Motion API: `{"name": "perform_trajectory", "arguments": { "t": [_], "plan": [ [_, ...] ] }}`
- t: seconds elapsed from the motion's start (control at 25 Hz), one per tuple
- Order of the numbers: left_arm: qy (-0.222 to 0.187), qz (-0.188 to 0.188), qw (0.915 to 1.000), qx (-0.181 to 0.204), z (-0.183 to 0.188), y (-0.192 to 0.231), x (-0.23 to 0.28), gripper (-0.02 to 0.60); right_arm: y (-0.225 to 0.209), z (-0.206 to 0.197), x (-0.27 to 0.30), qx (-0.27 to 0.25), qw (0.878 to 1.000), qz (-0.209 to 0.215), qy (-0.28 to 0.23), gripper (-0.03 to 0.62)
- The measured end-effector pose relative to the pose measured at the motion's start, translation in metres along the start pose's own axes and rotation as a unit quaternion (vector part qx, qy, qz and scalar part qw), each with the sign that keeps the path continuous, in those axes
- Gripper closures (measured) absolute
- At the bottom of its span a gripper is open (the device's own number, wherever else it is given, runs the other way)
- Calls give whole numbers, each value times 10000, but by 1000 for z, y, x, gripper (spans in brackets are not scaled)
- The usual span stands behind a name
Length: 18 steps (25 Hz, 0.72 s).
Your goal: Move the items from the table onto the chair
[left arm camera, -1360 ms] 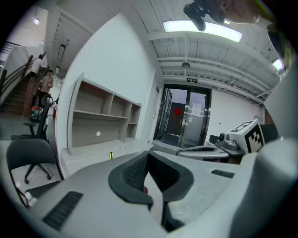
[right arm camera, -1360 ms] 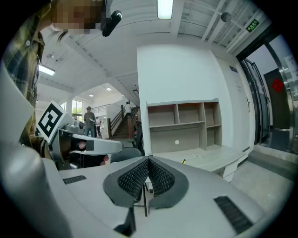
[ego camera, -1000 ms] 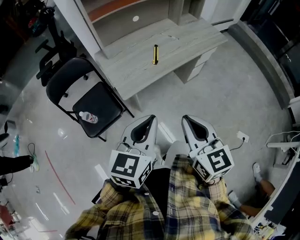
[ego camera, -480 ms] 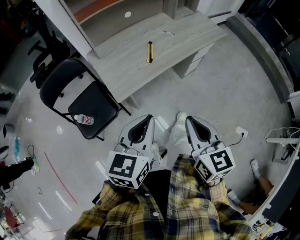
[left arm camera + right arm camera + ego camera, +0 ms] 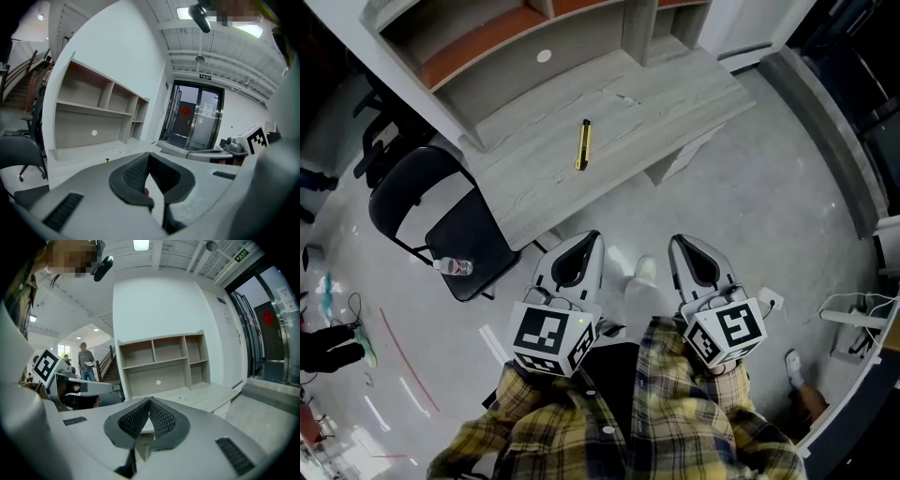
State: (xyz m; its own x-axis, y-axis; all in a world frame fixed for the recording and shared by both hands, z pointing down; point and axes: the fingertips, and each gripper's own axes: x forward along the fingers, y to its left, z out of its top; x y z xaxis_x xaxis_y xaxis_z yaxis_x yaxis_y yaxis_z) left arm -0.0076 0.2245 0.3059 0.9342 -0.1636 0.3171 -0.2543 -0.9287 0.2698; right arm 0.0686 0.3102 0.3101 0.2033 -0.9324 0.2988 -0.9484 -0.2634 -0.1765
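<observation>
A small bottle (image 5: 453, 267) lies on the seat of the black chair (image 5: 480, 236) at far left. A slim yellow item (image 5: 582, 145) lies on the tabletop (image 5: 628, 117), well apart from both grippers. The left gripper (image 5: 589, 240) and the right gripper (image 5: 679, 244) are both clenched and empty.

- Office or lab hall, sparsely furnished.
- Pale wood desk (image 5: 656, 103), with an open shelf unit (image 5: 161, 364) on its back edge.
- Black folding chair (image 5: 441, 225) just left of the desk, on a glossy grey floor (image 5: 769, 206).
- Glass double doors (image 5: 194, 122) under a green exit sign (image 5: 205, 77), right of the desk.
</observation>
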Motion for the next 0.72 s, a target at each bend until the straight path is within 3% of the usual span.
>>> {"name": "perform_trajectory", "arguments": {
  "t": [0.4, 0.72],
  "plan": [
    [-99, 521, 9986, -24, 46, -25, 117, 577, -123, 37, 26, -89, 9989, 446, 115, 577],
    [65, 1189, 9928, -138, 40, -17, 148, 577, -162, 28, 46, 51, 9950, 944, 333, 577]
  ]
}}
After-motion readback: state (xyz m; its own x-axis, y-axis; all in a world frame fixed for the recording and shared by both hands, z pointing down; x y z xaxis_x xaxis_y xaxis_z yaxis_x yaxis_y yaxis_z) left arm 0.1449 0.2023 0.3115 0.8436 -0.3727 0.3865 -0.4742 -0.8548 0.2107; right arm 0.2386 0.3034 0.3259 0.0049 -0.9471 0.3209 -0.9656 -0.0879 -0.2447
